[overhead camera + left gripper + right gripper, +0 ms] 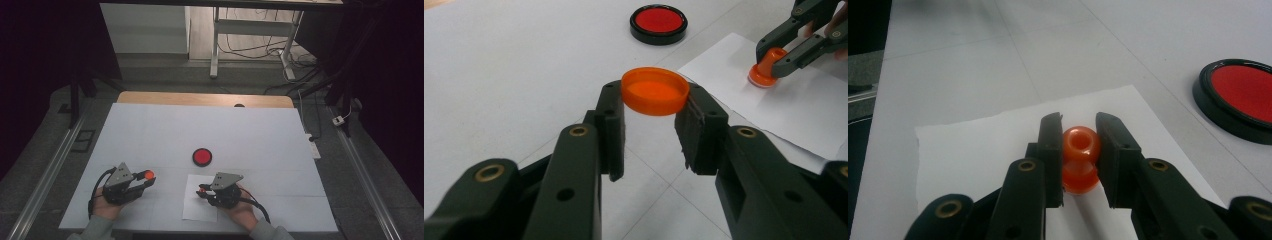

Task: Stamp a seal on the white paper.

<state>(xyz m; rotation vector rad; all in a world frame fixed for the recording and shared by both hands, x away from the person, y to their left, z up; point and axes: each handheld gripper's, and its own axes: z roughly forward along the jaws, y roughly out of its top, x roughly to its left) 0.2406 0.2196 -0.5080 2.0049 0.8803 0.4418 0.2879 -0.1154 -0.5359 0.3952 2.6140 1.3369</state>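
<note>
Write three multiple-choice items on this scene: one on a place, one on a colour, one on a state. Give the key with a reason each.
1. Where does the stamp stand?
A. on the paper sheet
B. on the ink pad
C. on the floor

2. What colour is the cap held in the left hand-held gripper?
A. blue
B. orange
C. white

3. How is the right hand-held gripper?
A. open, above the ink pad
B. shut on nothing
C. shut on the stamp

Key:
1 A: in the left gripper view the stamp's base sits on the white sheet.
2 B: the left gripper view shows an orange cap between the jaws.
3 C: in the right gripper view both jaws press on the stamp's handle.
</note>
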